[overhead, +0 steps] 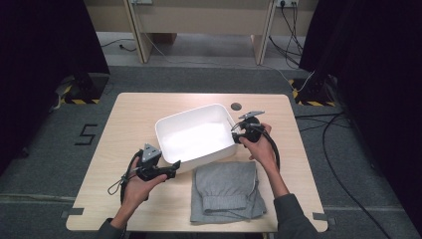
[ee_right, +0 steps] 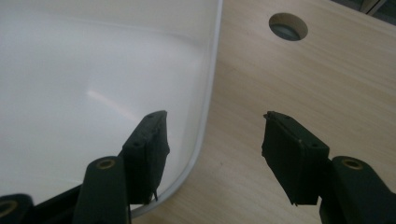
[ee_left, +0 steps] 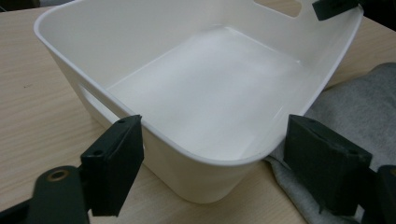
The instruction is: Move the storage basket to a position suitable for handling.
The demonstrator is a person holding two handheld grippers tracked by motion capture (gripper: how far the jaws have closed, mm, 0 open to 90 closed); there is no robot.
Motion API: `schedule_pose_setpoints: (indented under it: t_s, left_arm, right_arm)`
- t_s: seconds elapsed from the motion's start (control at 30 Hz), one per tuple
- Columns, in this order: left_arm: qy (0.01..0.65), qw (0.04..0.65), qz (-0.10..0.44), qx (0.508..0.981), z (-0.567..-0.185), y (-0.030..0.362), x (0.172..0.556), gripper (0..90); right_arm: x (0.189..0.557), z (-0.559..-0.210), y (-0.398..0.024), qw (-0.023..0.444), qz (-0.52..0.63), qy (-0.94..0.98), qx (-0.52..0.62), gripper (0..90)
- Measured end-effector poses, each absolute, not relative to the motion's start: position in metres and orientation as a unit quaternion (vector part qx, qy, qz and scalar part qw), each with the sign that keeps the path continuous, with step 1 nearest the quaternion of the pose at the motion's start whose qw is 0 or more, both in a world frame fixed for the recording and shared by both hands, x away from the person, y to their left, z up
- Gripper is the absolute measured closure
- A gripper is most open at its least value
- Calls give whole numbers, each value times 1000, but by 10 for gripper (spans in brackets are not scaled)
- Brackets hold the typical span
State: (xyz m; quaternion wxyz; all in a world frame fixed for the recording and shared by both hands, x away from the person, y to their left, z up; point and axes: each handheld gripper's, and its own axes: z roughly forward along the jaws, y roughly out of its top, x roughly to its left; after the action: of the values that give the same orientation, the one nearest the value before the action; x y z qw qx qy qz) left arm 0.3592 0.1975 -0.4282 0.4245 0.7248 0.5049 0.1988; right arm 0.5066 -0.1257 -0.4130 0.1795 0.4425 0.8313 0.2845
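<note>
A white plastic basin [overhead: 189, 113] stands empty in the middle of the wooden table [overhead: 124, 129]. A folded grey garment [overhead: 226, 189] lies flat in front of it, touching its near side. My left gripper [overhead: 175, 167] is at the basin's near left corner. In the left gripper view the jaws [ee_left: 210, 158] stand wide with that corner of the basin [ee_left: 93, 37] between them, pads apart from it, and the garment [ee_left: 355, 102] to the right. My right gripper [overhead: 235, 130] straddles the basin's right rim [ee_right: 212, 84]. One jaw is inside, one outside over the table, open [ee_right: 215, 154].
A round cable hole [overhead: 235, 106] in the tabletop lies just beyond the right gripper and also appears in the right gripper view [ee_right: 288, 25]. Bare tabletop lies to the left of the basin and along the front left. Cables run across the floor at right.
</note>
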Motion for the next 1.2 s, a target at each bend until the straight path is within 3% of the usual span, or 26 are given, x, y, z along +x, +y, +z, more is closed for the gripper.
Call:
schedule_pose_setpoints:
  t_s: [0.03,0.43,1.2]
  left_arm:
    - [507,426,195,724,-428,198,360,223]
    - [505,432,174,727,-434,186,376,289]
    - [509,452,141,719,-438,160,390,252]
  right_arm:
    - [505,-419,-131,167,301,829,441,462]
    - [490,-425,-152,187,312,827,429,479]
    - [471,-430,-177,197,313,826,425,474]
